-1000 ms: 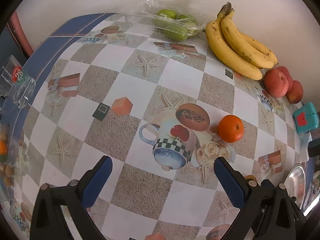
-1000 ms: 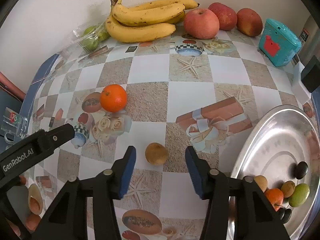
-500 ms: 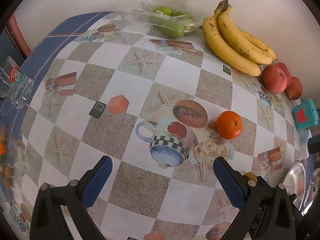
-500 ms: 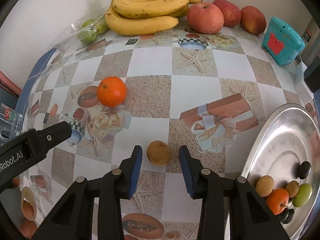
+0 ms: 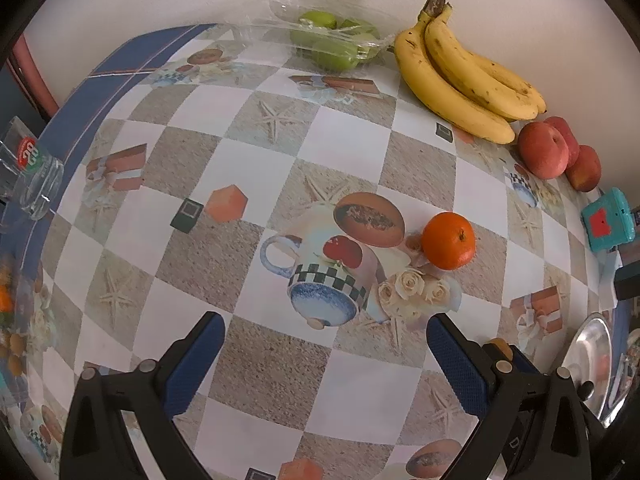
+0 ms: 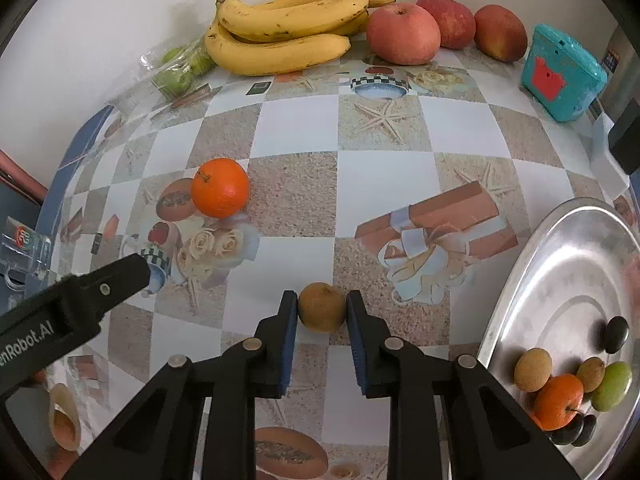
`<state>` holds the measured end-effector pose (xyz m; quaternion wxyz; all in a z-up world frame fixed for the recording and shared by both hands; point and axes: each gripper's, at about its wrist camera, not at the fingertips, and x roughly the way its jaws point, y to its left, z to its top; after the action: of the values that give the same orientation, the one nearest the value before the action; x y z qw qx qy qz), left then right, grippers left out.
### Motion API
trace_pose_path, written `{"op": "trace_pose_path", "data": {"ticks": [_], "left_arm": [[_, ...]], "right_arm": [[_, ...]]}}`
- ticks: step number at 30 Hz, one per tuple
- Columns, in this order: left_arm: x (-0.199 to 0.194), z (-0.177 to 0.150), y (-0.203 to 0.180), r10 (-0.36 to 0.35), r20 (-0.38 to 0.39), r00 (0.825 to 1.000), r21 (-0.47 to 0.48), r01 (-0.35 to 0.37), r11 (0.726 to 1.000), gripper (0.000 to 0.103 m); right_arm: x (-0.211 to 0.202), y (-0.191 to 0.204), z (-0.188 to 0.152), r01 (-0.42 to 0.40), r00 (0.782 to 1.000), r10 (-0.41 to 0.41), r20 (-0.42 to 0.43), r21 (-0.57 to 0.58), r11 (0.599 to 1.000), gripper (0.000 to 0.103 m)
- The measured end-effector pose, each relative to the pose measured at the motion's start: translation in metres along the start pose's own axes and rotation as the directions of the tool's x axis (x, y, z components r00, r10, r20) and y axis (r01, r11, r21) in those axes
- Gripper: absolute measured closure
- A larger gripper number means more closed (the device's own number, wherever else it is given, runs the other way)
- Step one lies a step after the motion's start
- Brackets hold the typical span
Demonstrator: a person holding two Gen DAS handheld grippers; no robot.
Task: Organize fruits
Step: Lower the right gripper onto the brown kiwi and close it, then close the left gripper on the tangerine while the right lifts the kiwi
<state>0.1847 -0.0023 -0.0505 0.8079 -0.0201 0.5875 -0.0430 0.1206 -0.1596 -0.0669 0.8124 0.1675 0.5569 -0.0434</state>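
My right gripper (image 6: 322, 308) is shut on a small brown round fruit (image 6: 322, 307) that rests on the tablecloth. A silver tray (image 6: 560, 272) at the right holds several small fruits (image 6: 560, 392). An orange (image 6: 219, 187) lies left of centre; it also shows in the left wrist view (image 5: 448, 240). My left gripper (image 5: 326, 348) is open and empty above the cloth, near the printed mug; the orange lies ahead of it to the right. Its finger (image 6: 108, 280) shows at the left of the right wrist view.
Bananas (image 6: 280, 28), three red apples (image 6: 402, 34) and bagged green fruits (image 6: 180, 68) line the back wall. A teal box (image 6: 562, 74) stands at the back right. A glass (image 5: 36, 176) lies at the table's left edge.
My right gripper has moved forward and closed its jaws onto the small brown fruit. My left gripper has shifted slightly; the orange has not moved on the table.
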Motion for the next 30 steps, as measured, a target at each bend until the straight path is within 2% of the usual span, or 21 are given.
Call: {"op": "trace_pose_path", "data": {"ticks": [9,15,23,25,27,30], "left_arm": [[0.0,0.0,0.003,-0.04,-0.013,0.999,-0.026,0.039,0.999,0.002],[-0.004,0.002,0.009,-0.093,-0.008,0.996,-0.058,0.093,0.994,0.012],[-0.002,0.016,0.001,-0.186,-0.015,0.982,-0.105,0.183,0.977,0.029],[-0.003,0.022,-0.006,-0.197,-0.014,0.98,-0.091,0.195,0.977,0.029],[-0.004,0.031,-0.015,-0.202,-0.01,0.979,-0.049,0.201,0.978,0.035],[-0.007,0.041,-0.015,-0.175,0.005,0.985,-0.043,0.175,0.984,0.039]], "right_arm": [[-0.019,-0.006,0.005,-0.037,0.999,0.036,0.036,0.032,0.999,0.077],[-0.032,-0.018,0.01,-0.036,0.998,0.032,0.061,0.064,0.997,0.077],[-0.05,-0.034,0.017,-0.064,0.993,0.054,0.102,0.098,0.993,0.077],[-0.052,-0.038,0.017,-0.074,0.992,0.062,0.107,0.111,0.991,0.077],[-0.053,-0.041,0.018,-0.082,0.992,0.069,0.11,0.121,0.989,0.077],[-0.055,-0.046,0.018,-0.09,0.991,0.075,0.112,0.132,0.987,0.077]]}}
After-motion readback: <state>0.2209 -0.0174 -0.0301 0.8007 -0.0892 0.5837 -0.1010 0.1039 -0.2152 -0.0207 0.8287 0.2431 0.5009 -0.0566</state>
